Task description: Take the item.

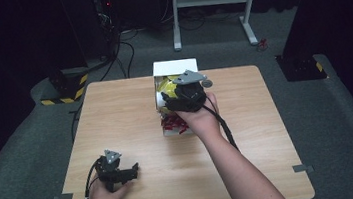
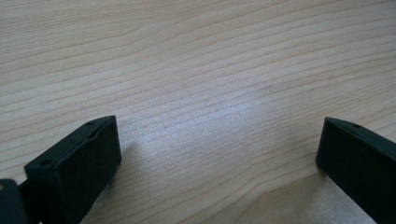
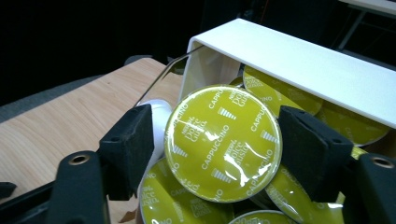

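From above the near edge we look forward toward twelve o'clock over the table (image 1: 131,114). Each hand-held gripper camera sits close: one on bare tabletop, one on the white box (image 3: 299,60), shared with the high view.

A: The table (image 2: 196,70) looks like pale wood, smooth, with a soft sheen.

B: And the capsule (image 3: 223,142) lid is glossy yellow-green foil. The far box (image 3: 299,58) is matt white, the pads (image 3: 128,147) matt black.
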`<state>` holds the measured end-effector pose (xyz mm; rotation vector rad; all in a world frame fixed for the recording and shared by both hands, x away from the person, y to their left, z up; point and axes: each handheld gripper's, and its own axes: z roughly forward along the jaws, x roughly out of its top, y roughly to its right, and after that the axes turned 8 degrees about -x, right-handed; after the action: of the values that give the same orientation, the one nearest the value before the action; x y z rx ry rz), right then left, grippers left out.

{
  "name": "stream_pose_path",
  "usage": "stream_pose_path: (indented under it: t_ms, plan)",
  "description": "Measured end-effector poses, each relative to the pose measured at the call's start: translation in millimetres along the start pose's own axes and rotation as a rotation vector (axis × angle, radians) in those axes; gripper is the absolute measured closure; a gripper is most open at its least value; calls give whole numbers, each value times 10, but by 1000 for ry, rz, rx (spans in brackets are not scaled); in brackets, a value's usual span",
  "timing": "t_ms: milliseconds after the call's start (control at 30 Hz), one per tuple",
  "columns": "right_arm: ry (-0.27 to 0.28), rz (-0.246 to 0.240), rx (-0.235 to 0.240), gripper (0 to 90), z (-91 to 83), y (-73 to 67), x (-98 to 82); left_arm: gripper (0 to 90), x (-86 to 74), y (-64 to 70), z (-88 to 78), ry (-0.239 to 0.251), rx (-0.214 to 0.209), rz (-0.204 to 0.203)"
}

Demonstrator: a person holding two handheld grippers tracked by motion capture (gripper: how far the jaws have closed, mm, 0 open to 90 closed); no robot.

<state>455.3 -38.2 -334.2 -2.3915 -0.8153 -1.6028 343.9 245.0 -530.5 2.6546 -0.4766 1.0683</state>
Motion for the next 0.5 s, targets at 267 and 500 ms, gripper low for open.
stream_pose_path:
  t_ms: [267,500]
  plan:
    - [-3,-3,-7,377,5,9,-13,3,0,0,0,0,0,0]
    - [9,12,7,380,-23,26,-3,3,0,0,0,0,0,0]
